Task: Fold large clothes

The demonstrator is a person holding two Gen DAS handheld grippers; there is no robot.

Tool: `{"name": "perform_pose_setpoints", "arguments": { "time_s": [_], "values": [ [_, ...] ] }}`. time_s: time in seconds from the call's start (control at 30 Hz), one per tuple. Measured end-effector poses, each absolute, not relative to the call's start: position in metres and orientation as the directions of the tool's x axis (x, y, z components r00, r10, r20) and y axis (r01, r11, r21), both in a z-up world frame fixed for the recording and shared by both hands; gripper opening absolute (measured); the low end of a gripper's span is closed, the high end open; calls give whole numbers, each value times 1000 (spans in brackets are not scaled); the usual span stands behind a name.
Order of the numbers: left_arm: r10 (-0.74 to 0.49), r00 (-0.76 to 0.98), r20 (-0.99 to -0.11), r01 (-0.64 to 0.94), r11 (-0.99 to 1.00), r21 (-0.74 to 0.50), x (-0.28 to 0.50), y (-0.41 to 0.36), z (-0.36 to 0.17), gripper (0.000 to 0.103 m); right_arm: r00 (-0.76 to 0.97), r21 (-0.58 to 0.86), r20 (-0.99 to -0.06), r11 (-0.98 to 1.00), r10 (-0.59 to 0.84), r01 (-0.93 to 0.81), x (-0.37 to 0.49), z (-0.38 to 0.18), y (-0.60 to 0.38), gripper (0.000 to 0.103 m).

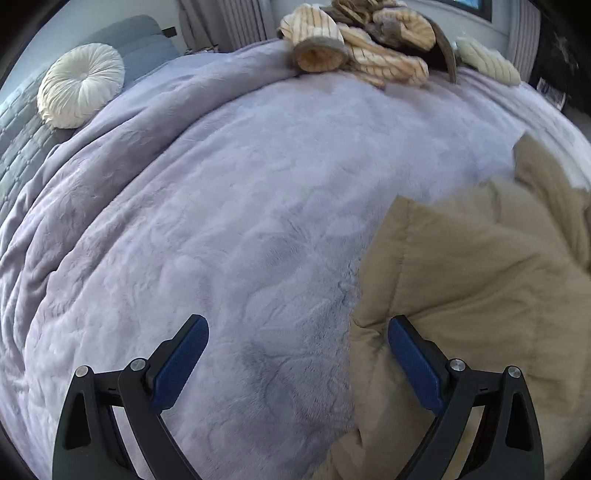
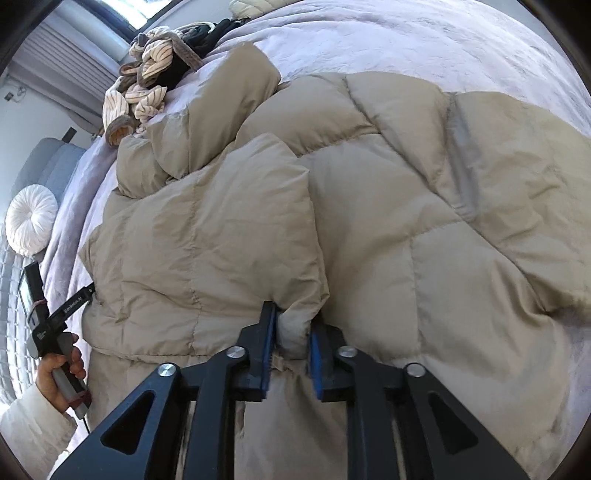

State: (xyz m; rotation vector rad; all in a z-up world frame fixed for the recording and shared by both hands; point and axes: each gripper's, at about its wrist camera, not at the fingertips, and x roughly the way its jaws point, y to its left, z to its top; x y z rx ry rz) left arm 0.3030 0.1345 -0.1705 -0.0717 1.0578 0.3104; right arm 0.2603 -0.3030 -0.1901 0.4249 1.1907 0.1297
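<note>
A: Right wrist view is showing the tan puffer jacket (image 2: 369,206) lying across the lavender blanket (image 2: 424,33) on the bed, and the right gripper (image 2: 291,332) is sitting right at its near edge, at the folded-over sleeve cuff (image 2: 295,325).

B: Is it pinching that cuff?

A: The cuff is sitting between the jaws, which are standing a little apart. The left pad seems to be touching the fabric; the right pad looks just clear of it. I'm reading that as a loose hold, not a firm one.

B: And the other hand?

A: Left wrist view is showing the left gripper (image 1: 297,332) with its jaws spread wide and nothing between them, hovering over bare blanket. The jacket's edge is lying just to its right, under the right-hand finger (image 1: 413,358).

B: So which way is the jacket running?

A: Its long axis is running away from the right gripper toward the far pile of striped clothes (image 2: 147,88). The person's left hand (image 2: 61,369) is showing at the jacket's left side. The right gripper is the nearer one; the left needs to be shifting right to catch the jacket's edge, I'd judge.
</note>
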Motion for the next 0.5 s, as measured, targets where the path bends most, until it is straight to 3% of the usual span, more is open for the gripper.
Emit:
{"name": "perform_pose_setpoints", "arguments": {
  "time_s": [0.1,0.5],
  "values": [
    [205,477,-855,-261,962,85,294,130,-149,98,380,395,-867,909,321,134,245,-177,-312,46],
    [-41,462,-886,11,999,-41,222,4,-113,98,418,476,-844,827,335,299,162,-157,-385,70]
  ]
}}
